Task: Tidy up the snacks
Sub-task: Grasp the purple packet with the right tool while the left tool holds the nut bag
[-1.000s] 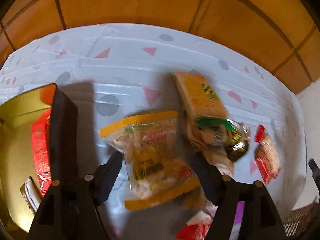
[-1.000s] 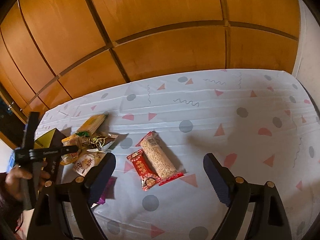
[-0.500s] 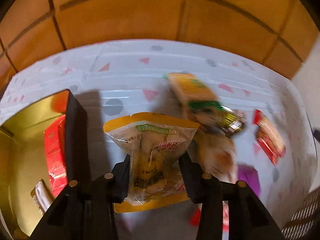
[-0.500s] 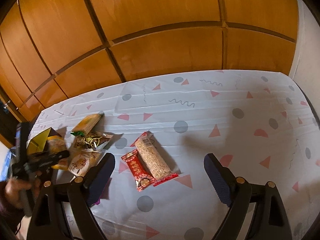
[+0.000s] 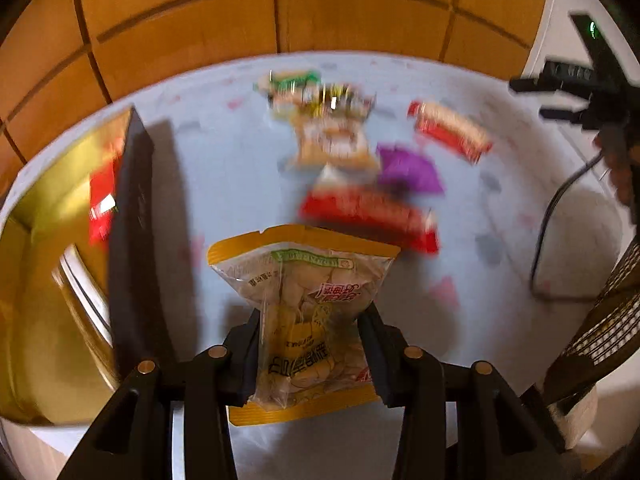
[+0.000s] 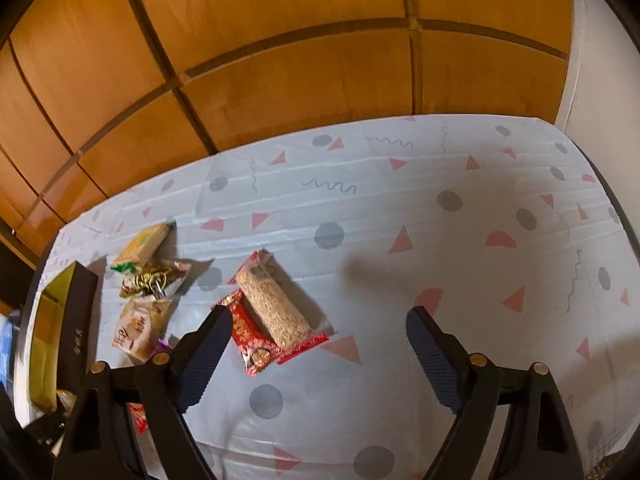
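The left tongs (image 5: 310, 344) pinch a yellow-edged snack bag (image 5: 304, 312) between their pads, holding it up off the tablecloth (image 5: 224, 184); a gold box (image 5: 48, 320) sits to their left (its inside blurred). The right tongs (image 6: 318, 346) stand spread with nothing between them, their jaws having just narrowed slightly, above a cereal bar (image 6: 272, 304) and red packet (image 6: 248, 340) lying just ahead of their left finger.
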Motion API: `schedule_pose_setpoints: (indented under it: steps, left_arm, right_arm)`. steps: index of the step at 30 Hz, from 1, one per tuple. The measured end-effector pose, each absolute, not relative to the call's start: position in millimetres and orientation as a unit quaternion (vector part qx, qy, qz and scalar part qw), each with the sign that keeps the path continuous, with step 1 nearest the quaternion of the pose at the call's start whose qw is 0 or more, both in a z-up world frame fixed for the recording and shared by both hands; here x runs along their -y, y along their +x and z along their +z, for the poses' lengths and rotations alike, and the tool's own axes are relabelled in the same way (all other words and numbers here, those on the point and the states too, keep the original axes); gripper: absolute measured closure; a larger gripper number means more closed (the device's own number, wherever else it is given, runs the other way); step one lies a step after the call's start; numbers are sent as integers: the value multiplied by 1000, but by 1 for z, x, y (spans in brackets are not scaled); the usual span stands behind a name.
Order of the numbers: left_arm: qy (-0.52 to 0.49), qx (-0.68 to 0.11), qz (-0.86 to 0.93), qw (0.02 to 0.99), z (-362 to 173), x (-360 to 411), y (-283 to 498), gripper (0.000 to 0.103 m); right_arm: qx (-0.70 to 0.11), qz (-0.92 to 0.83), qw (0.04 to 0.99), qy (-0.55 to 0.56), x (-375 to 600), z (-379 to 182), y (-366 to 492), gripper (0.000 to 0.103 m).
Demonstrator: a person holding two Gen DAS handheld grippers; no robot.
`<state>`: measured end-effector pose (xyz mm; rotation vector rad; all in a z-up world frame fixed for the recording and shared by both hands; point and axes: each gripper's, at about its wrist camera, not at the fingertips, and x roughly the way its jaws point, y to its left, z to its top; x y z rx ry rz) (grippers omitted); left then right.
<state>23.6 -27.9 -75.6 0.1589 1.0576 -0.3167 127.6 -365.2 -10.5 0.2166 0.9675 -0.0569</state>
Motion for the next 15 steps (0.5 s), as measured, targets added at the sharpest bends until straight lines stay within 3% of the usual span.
schedule_pose_setpoints:
  steps: [1,6,7,12,15]
  left_arm:
    - [74,-483,-151,859,-76,29,17,56]
    - [72,-463,-155,870,-77,29,13,55]
    - [73,-460,-155,871,-81,28,18,55]
    - [73,-450,-156,876,-82,30,17,54]
    - [69,-449,-158,877,-83,28,17,54]
  right_arm:
    - [-467,-24,878,101,363,-12,128,21]
    - [-497,6,866,58,343,-23,132,66]
    - [-503,21,862,55,338,-25,133,69]
    - [-534,120,835,54,299,-33,128,70]
    - [-565,145,800,138,281,-46,129,52]
